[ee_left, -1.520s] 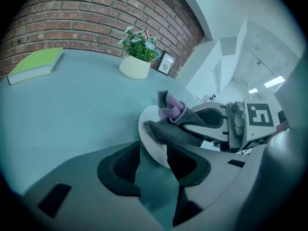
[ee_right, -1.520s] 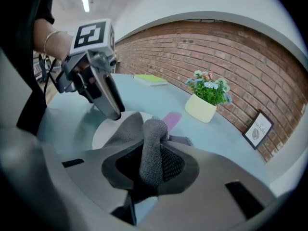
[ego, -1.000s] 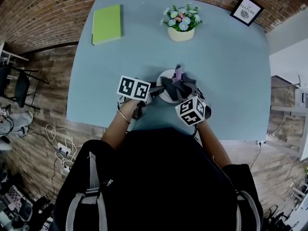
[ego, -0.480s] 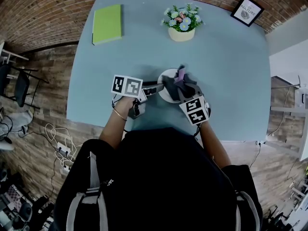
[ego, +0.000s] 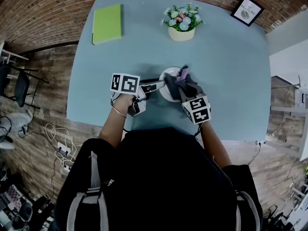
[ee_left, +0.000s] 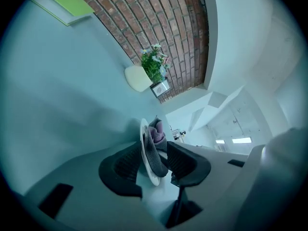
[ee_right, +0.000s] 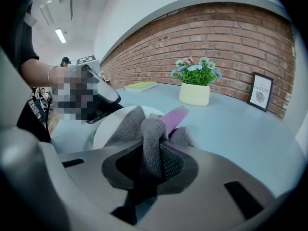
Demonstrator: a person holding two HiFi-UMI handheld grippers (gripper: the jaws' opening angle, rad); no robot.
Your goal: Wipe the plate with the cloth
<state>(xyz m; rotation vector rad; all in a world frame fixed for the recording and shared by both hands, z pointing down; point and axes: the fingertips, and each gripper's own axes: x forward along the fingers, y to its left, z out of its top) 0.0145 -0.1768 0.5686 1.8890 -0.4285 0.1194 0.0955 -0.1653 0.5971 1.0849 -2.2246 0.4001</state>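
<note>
A small white plate (ego: 168, 77) is near the middle of the blue table (ego: 231, 81). My left gripper (ego: 159, 85) is shut on the plate's left rim; in the left gripper view the plate (ee_left: 144, 150) stands edge-on between the two pads. My right gripper (ego: 184, 93) is shut on a grey and purple cloth (ego: 183, 83), which is bunched up and pressed on the plate's face. In the right gripper view the cloth (ee_right: 150, 129) rises from between the jaws, with the plate (ee_right: 107, 131) behind it and the left gripper (ee_right: 98, 102) at the plate's far side.
A green book (ego: 107, 23) lies at the table's far left corner. A potted bunch of flowers (ego: 182, 22) stands at the back middle and a framed picture (ego: 247, 10) at the back right. The table's near edge runs just below the grippers.
The left gripper has shifted a little left and up with the plate's rim in it. The right gripper has moved the cloth slightly right and farther across the plate.
</note>
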